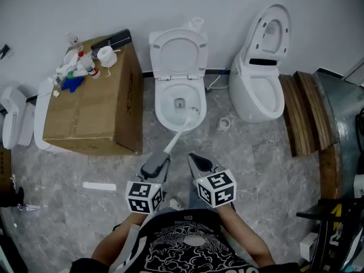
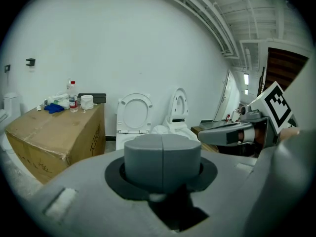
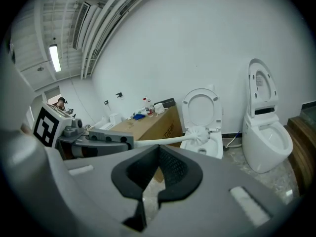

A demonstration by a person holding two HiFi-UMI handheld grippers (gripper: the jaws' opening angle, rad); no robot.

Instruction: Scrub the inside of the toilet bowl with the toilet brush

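The toilet [image 1: 177, 90] at twelve o'clock and the second toilet [image 1: 259, 90] at two o'clock are white, the second with a black slot under its lid. The brush [image 1: 190, 117] is white too. The box [image 1: 91, 115] at ten o'clock is brown, topped by a blue cloth [image 1: 72, 84] and a red-capped bottle [image 1: 86, 63]. The floor [image 1: 256, 152] is grey and veined like marble, and the wall [image 1: 170, 4] is plain white. The left gripper [image 1: 164, 159] and right gripper [image 1: 193, 158] are grey, each with a cube [image 1: 144, 197] of black-and-white squares. The planks [image 1: 307, 112] at three o'clock are brown.

White toilet brush [image 1: 181, 131], handle slanted, bristle head in white toilet bowl [image 1: 161, 110] nr front-right rim, lid up.
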